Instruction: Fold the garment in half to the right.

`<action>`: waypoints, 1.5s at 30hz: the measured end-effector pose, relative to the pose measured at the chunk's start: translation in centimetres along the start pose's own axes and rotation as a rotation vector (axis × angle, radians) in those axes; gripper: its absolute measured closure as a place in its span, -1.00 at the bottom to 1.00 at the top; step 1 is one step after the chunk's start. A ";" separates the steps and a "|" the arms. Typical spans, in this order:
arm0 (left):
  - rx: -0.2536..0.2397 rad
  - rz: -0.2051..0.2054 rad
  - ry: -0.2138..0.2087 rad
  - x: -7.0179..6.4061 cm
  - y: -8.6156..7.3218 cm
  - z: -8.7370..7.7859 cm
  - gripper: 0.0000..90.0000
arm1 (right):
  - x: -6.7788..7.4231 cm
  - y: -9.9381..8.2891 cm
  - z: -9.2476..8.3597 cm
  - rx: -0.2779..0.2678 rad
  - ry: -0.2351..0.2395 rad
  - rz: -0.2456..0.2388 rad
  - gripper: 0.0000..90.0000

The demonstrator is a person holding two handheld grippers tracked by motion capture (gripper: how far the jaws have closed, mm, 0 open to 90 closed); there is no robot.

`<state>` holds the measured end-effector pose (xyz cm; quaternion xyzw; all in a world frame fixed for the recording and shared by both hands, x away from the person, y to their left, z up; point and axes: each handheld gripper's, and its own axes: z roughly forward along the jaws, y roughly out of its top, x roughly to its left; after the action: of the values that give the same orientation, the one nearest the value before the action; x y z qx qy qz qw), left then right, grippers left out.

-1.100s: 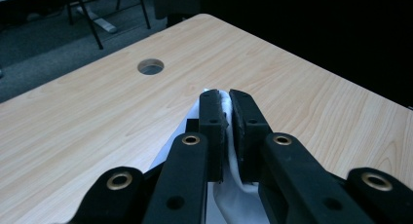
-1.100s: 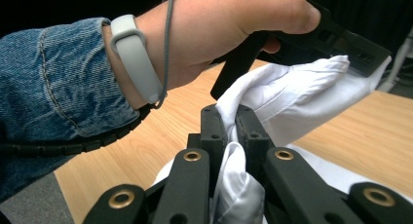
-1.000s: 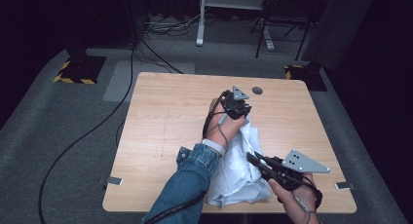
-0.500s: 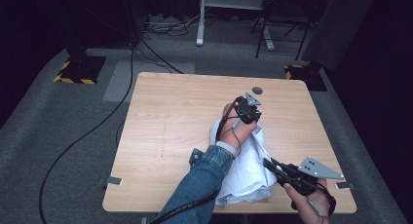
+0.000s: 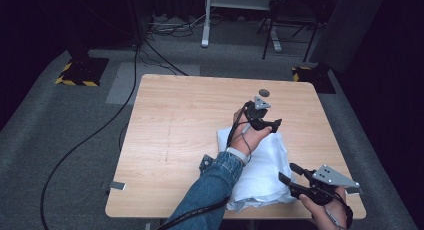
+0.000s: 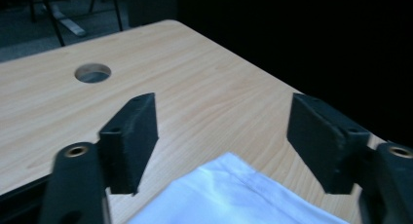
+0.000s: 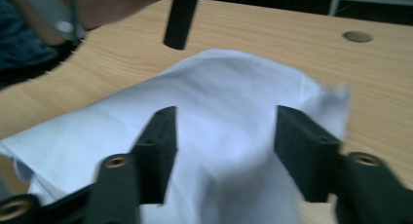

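On the pale wooden table [image 5: 175, 140], a folded white cloth [image 5: 260, 175] lies at your near right corner, its bunched layers reaching almost to the front edge and its far corner pointing toward the round cable hole [image 5: 264, 93] in the tabletop. You hold the left gripper [image 5: 272, 125] over that far corner; its jaws have just been opening and now stand spread, with nothing between them and the cloth's hemmed corner [image 6: 234, 185] lying just below, free of the pads. You hold the right gripper [image 5: 290, 172] at the cloth's near right side; its jaws have just been opening too, and in the right gripper view they stand apart above the white fabric [image 7: 229, 117] without pinching it. The cloth looks light, thin and entirely limp, so judge that it will sag, drape and slide over itself the moment you lift it, and that a single layer may peel away from the stack. It should not be fragile, but the smooth tabletop gives it little to hold on. The best places to take hold appear to be the hemmed corners and edges, where the fabric is doubled; pinch low enough to catch every layer you mean to move.
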<state>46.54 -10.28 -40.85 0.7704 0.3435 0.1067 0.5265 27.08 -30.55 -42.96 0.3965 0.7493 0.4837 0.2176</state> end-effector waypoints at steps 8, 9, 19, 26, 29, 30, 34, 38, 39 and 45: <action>0.020 0.033 0.030 0.5 -0.7 -1.3 -0.33 | -0.2 1.0 0.5 -0.024 0.005 -0.021 -0.23; 0.021 0.034 0.035 0.6 -0.8 -1.5 -0.33 | -0.3 1.0 0.6 -0.023 0.006 -0.028 -0.23; 0.034 0.053 0.067 1.1 -2.2 -3.4 -0.33 | -1.6 1.1 1.3 0.022 0.041 -0.081 -0.36; 0.076 0.080 0.064 0.4 -4.8 -4.4 -0.32 | -2.3 -0.4 2.3 0.092 0.092 -0.097 -0.38; 0.089 0.080 0.048 -0.2 -6.3 -5.0 -0.32 | -2.6 -1.4 2.8 0.120 0.105 -0.091 -0.38; 0.089 0.081 0.043 -0.5 -6.7 -5.2 -0.30 | -2.7 -1.6 3.0 0.130 0.103 -0.089 -0.38; 0.088 0.096 0.022 -1.8 -8.0 -6.2 -0.29 | -2.9 -2.4 3.2 0.144 0.106 -0.083 -0.39; 0.100 0.116 0.009 -2.8 -8.9 -7.1 -0.30 | -3.2 -2.7 3.1 0.148 0.109 -0.080 -0.40; 0.098 0.115 0.006 -3.0 -9.1 -7.4 -0.30 | -3.2 -2.7 3.1 0.148 0.109 -0.080 -0.40; 0.105 0.108 -0.008 -3.8 -10.5 -8.9 -0.31 | -3.5 -3.2 3.2 0.167 0.116 -0.081 -0.41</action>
<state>34.72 -3.96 -45.63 0.8149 0.3043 0.1139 0.4800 30.17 -32.30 -47.43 0.3541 0.8137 0.4324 0.1596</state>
